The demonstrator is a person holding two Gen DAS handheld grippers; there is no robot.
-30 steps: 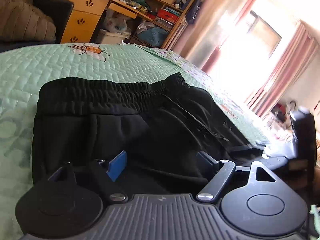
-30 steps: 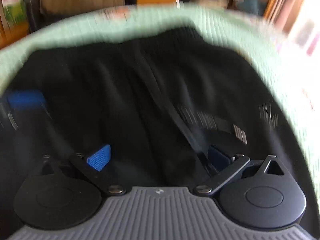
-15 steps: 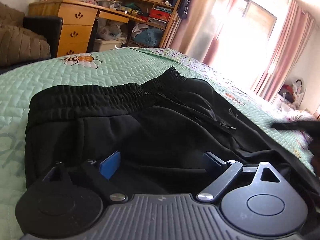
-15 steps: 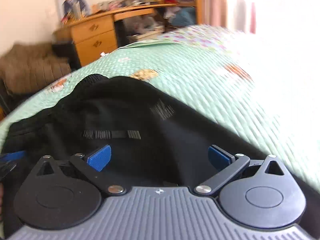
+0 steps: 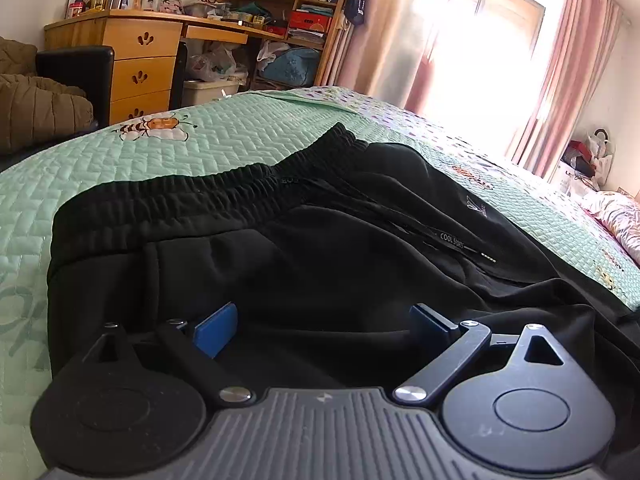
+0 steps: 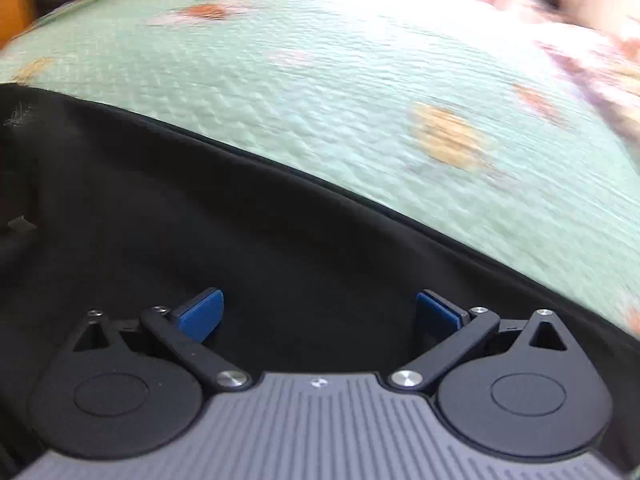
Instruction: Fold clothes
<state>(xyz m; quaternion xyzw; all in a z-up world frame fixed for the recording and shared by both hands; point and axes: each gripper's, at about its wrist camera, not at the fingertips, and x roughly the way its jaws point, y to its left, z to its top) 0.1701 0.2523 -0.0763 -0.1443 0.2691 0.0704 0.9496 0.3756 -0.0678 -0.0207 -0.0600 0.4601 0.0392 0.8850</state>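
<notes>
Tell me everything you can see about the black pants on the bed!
The black pants look soft and thick, like sweatpants. They lie spread out and rumpled on the green quilt. Their gathered stretchy waistband is at the far end. A drawstring with white letters lies across the front, near a small pale logo. Neither gripper pinches the cloth.

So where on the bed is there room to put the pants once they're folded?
Bare green quilt lies beyond the waistband, around the bee picture, and more past the black pants edge in the right view. The near part is covered by pants.
</notes>
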